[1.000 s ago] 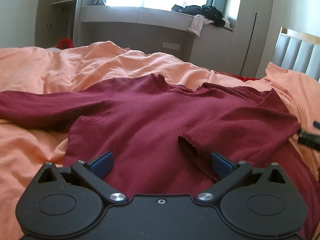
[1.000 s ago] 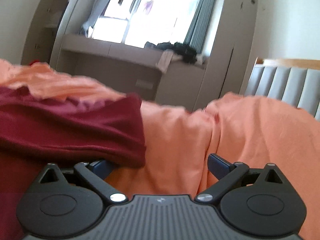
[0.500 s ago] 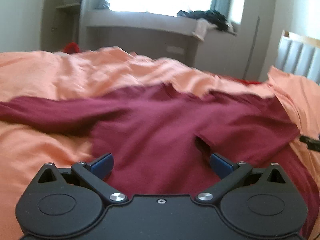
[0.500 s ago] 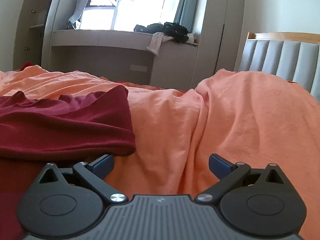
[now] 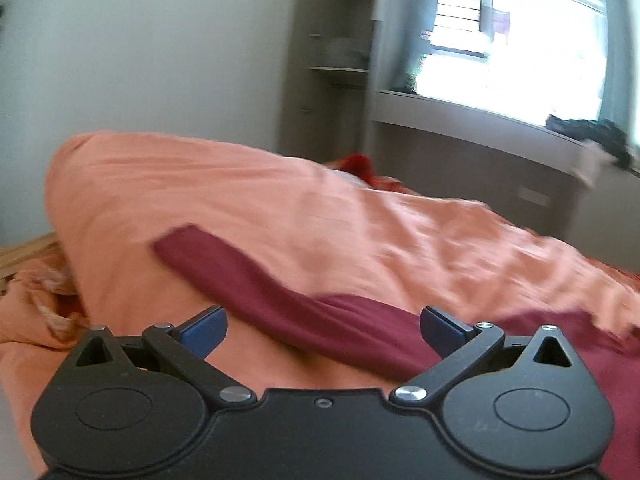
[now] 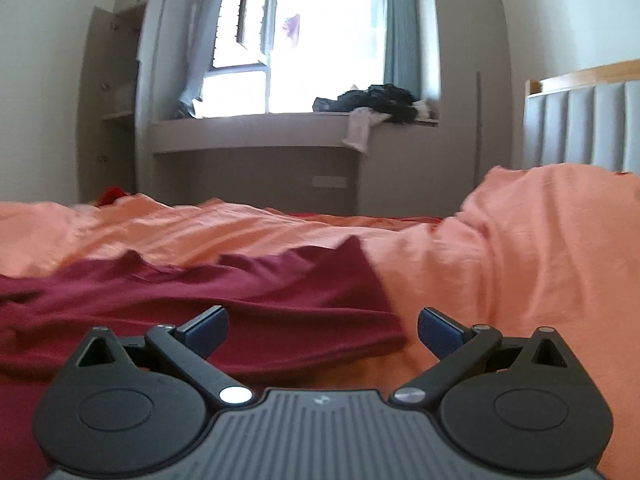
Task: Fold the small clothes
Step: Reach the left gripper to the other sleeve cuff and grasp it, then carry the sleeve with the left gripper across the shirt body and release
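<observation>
A dark red long-sleeved top (image 6: 208,300) lies spread on the orange bedcover (image 6: 520,248). In the left wrist view its long left sleeve (image 5: 256,280) stretches out to the upper left across the cover. My left gripper (image 5: 322,330) is open and empty, low over the sleeve near the top's body. My right gripper (image 6: 322,330) is open and empty, low over the top's right side, where the right sleeve lies folded across the body with its edge (image 6: 384,336) between the fingers.
The orange bedcover (image 5: 360,216) is rumpled and rises in a hump at the right. A padded headboard (image 6: 584,128) stands at the far right. A window ledge (image 6: 260,128) with dark clothes (image 6: 372,100) runs behind the bed. A red item (image 5: 358,164) lies at the bed's far edge.
My left gripper has swung left, from the top's chest to its outstretched left sleeve. My right gripper has moved left, over the folded right sleeve. Both stay open.
</observation>
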Motion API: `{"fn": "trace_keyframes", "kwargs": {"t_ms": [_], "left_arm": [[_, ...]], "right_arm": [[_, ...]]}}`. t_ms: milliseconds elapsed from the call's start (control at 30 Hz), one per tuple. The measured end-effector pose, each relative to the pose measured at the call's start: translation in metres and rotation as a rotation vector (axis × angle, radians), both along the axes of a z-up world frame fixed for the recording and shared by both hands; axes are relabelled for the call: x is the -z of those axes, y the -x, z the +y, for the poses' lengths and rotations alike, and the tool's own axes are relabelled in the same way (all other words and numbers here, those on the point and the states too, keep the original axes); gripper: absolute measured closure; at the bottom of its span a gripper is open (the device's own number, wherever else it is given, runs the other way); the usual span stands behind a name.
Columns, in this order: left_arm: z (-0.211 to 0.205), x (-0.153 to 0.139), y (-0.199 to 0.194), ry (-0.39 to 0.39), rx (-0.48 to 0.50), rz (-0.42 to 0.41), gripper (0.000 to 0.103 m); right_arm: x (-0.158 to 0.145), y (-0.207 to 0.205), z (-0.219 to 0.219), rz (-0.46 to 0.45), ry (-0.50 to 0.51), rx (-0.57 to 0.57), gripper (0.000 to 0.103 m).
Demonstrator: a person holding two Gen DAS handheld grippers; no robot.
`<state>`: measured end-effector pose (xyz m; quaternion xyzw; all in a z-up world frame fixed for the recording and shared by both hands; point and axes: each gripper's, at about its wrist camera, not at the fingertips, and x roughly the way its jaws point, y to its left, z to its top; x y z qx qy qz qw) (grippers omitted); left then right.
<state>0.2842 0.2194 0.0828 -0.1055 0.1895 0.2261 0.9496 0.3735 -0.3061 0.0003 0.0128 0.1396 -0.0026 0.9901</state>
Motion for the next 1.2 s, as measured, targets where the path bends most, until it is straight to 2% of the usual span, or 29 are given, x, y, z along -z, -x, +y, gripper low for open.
{"fn": "trace_keyframes", "kwargs": {"t_ms": [100,167,300,367,400,433,467,500,600,800,1000,1200], "left_arm": [[0.045,0.005,-0.013,0.089,-0.042,0.023,0.001],[0.066,0.009,-0.021,0.158,-0.067,0.010,0.002],[0.092,0.018,-0.037,0.228,-0.155,-0.018,0.017],[0.095,0.020,-0.042,0.205,-0.205,-0.039,0.032],[0.096,0.020,-0.043,0.180,-0.223,-0.047,0.047],[0.096,0.020,-0.049,0.154,-0.235,-0.043,0.068],[0.098,0.020,-0.053,0.136,-0.246,-0.034,0.078],[0.098,0.020,-0.056,0.125,-0.255,-0.030,0.097],[0.100,0.019,-0.058,0.120,-0.240,-0.093,0.099],[0.059,-0.016,-0.059,-0.072,-0.072,-0.227,0.099],[-0.016,-0.057,-0.050,-0.196,0.184,-0.379,0.099],[-0.111,-0.070,-0.045,-0.282,0.440,-0.436,0.099]], "right_arm": [[-0.002,0.004,0.015,-0.007,-0.031,-0.075,0.000],[-0.002,0.006,0.028,-0.009,-0.013,-0.119,0.000],[0.001,0.009,0.048,-0.016,0.038,-0.157,0.000],[0.001,0.010,0.053,-0.017,0.043,-0.172,0.000],[0.002,0.010,0.055,-0.016,0.042,-0.176,0.000],[0.003,0.009,0.055,-0.013,0.040,-0.180,0.000],[0.004,0.009,0.055,-0.010,0.038,-0.181,0.000],[0.004,0.008,0.056,-0.005,0.038,-0.181,0.000],[0.007,0.006,0.054,0.003,0.034,-0.180,0.000],[0.005,0.008,0.051,-0.009,0.012,-0.178,0.000],[0.002,0.012,0.050,-0.024,0.007,-0.185,0.000],[-0.003,0.018,0.049,-0.053,-0.005,-0.173,0.000]]}}
